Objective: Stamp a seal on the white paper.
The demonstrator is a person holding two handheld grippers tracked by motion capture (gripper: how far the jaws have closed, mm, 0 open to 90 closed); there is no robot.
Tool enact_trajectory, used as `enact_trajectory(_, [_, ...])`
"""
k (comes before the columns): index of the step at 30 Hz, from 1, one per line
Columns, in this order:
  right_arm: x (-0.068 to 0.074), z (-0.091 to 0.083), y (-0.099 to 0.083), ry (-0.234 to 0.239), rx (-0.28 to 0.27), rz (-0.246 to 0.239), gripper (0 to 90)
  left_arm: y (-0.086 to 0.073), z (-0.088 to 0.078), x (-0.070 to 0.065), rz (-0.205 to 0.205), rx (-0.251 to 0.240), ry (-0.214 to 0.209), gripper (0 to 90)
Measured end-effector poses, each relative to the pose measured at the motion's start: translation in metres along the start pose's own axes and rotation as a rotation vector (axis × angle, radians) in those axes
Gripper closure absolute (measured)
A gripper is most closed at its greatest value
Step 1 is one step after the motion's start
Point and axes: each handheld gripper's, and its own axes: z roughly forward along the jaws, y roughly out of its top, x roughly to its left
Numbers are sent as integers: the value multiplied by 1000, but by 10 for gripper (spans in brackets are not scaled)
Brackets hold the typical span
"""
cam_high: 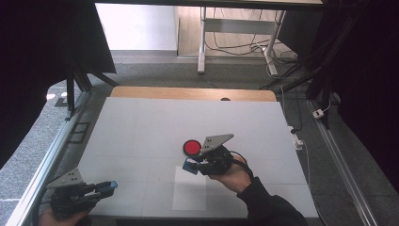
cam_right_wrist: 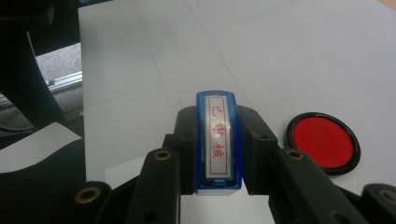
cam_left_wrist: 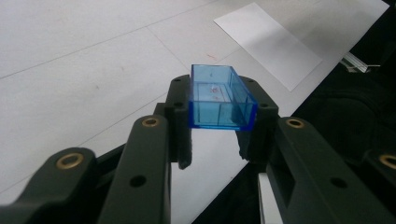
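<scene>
The right gripper [cam_right_wrist: 218,154] is holding its jaws clamped on a blue stamp [cam_right_wrist: 218,140], long axis running straight out between them. The red ink pad [cam_right_wrist: 323,142] is lying just beside on the counter [cam_high: 141,132]. The left gripper [cam_left_wrist: 219,126] is gripping the stamp's clear blue cap [cam_left_wrist: 220,97], well apart.

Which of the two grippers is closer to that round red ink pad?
The right gripper, holding a blue stamp, sits just on the person's side of the red ink pad. The left gripper, clamped on a blue cap, is far off at the table's near left edge.
</scene>
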Motion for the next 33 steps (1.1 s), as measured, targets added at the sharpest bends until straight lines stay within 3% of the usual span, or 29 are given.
enact_trajectory(16, [-1,15,-13,-14,73,-34,711,0,0,0,2,-2,-7,683])
enact_trajectory(33, [-1,31,-23,-18,121,-23,710,0,0,0,3,-4,-6,683])
